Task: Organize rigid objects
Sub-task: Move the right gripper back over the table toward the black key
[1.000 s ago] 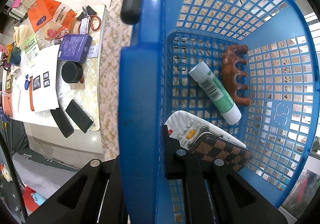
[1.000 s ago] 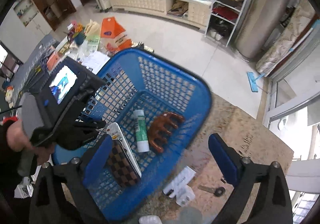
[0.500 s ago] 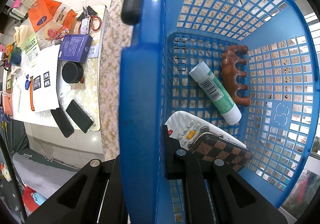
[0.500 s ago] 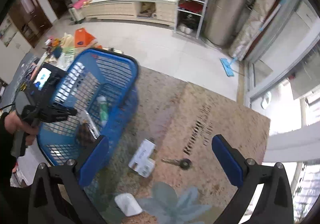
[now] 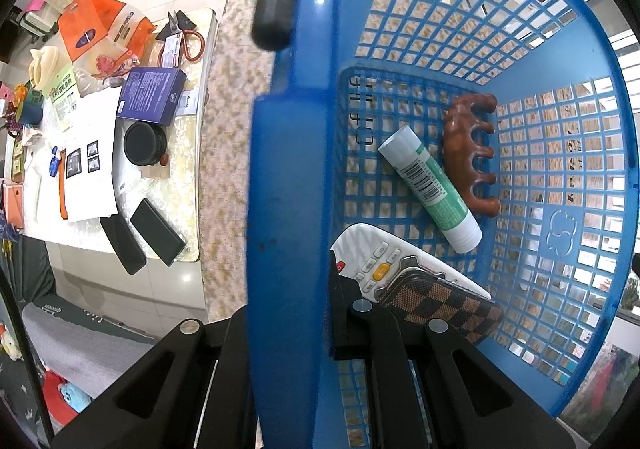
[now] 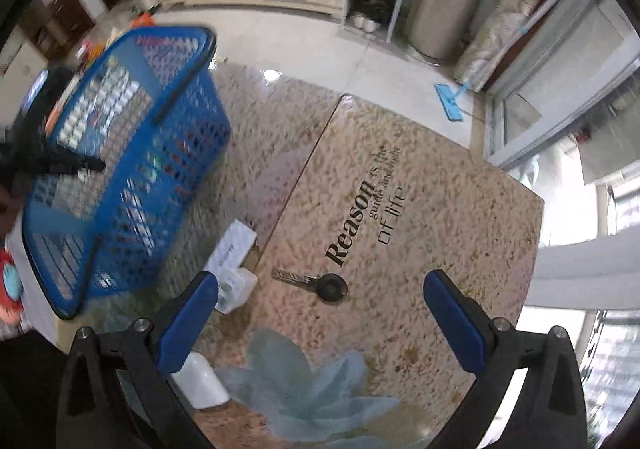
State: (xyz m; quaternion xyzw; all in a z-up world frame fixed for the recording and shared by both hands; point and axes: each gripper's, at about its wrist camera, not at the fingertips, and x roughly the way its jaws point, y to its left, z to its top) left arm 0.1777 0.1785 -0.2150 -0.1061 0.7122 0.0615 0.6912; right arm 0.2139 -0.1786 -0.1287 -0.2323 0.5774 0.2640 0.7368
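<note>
Left wrist view: blue lattice plastic basket (image 5: 560, 153), its solid rim wall filling the centre and hiding much of the floor table beyond. Inside the basket: green-and-white tube (image 5: 430, 185), brown wooden comb-shaped piece (image 5: 470, 153) just beside it, white remote (image 5: 384, 269), checkered brown wallet (image 5: 440, 305) lying on the remote. Left gripper (image 5: 296, 329) is clamped on the basket rim, one finger each side. Right wrist view: speckled stone tabletop (image 6: 440, 209), lettered; right of the basket (image 6: 132, 169) lie a white box (image 6: 232, 249) and a metal key (image 6: 312, 285). Right gripper (image 6: 320, 321) gapes wide, empty, above the key.
</note>
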